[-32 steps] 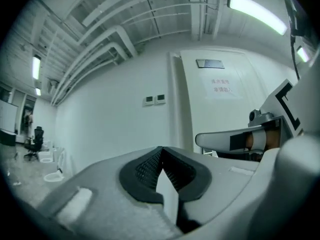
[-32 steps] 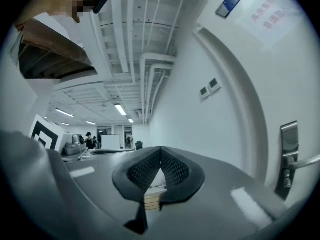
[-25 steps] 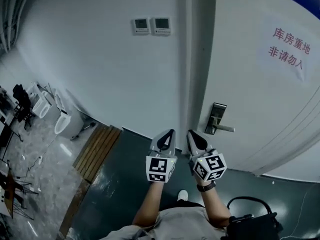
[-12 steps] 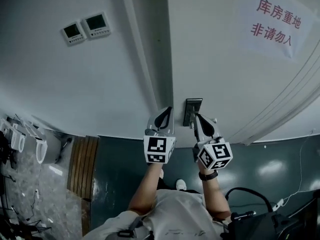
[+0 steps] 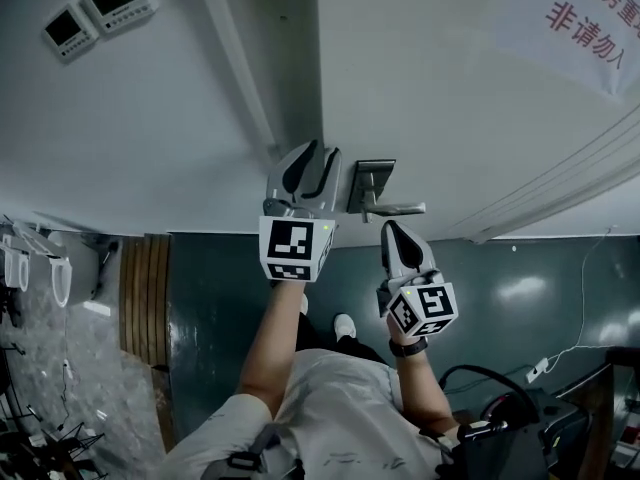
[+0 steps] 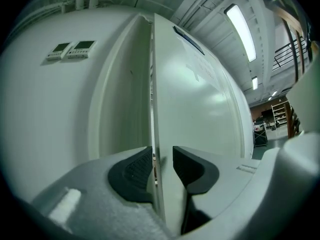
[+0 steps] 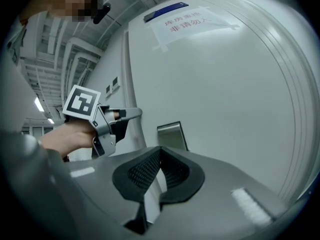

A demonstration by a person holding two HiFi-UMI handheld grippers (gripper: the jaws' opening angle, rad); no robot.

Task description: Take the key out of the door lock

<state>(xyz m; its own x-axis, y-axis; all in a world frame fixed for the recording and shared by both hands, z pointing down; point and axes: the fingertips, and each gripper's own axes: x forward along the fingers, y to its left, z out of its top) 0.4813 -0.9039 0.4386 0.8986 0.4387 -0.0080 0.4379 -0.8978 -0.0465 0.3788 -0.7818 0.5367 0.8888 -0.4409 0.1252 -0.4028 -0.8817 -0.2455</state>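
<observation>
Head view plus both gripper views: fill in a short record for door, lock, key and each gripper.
setting: white door bearing a sign in red print
lock: lock plate with lever handle by the door's edge
key: not made out in any view
left: left gripper, jaws just opening and apart, door edge seen through the gap, nothing gripped
right: right gripper, jaws shut, empty
</observation>
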